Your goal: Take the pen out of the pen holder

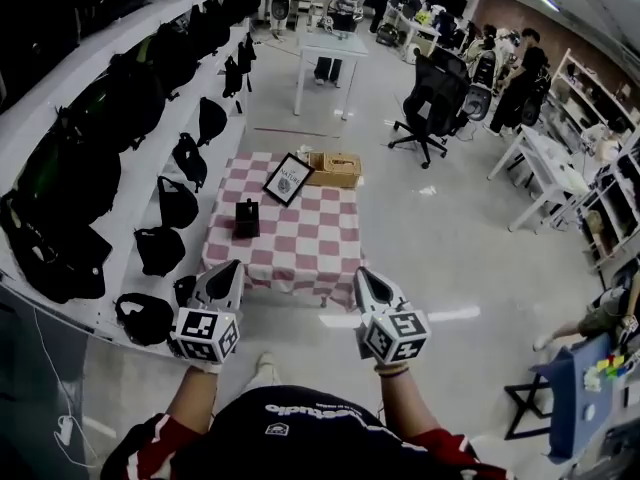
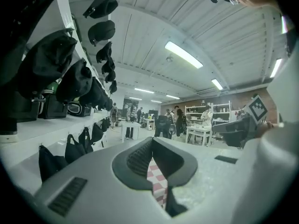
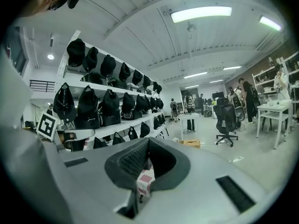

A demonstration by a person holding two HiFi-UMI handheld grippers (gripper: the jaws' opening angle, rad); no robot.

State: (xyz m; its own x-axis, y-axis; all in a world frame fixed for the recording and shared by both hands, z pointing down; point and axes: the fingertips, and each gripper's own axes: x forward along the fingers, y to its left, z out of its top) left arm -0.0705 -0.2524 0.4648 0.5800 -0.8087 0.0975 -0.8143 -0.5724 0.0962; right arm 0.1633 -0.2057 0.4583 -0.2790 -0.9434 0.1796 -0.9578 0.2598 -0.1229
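1. The pen holder (image 1: 247, 218) — a small dark box — stands on the left half of the bench (image 1: 300, 258), which wears a pink-and-white checked cloth. The pen itself is too small to make out in the head view, so I only presume it sits inside.
2. Farther back on the bench, a framed picture (image 1: 288, 179) leans just beside a shallow brown box (image 1: 337, 169). Both stand apart from the holder, to its far right.
3. The left claw (image 1: 230, 271) and the right claw (image 1: 366, 276) hang side by side short of the bench's near edge, pointing roughly level. Neither is near the holder.
4. Each claw has its jaws pressed together on nothing. In each gripper view only a slip of checked cloth shows below the meeting tips.
5. The step in hand, as I judge it, is the approach, and the task is barely begun.
6. To do it well, spread one claw before it reaches the holder, not over it. The left claw lines up better with the holder.
7. Come at the pen from above, pinch its exposed top, and lift straight up so the light holder neither tips nor drags the cloth. The other claw could steady the holder's side.
8. Keep the reach clear of the leaning picture.
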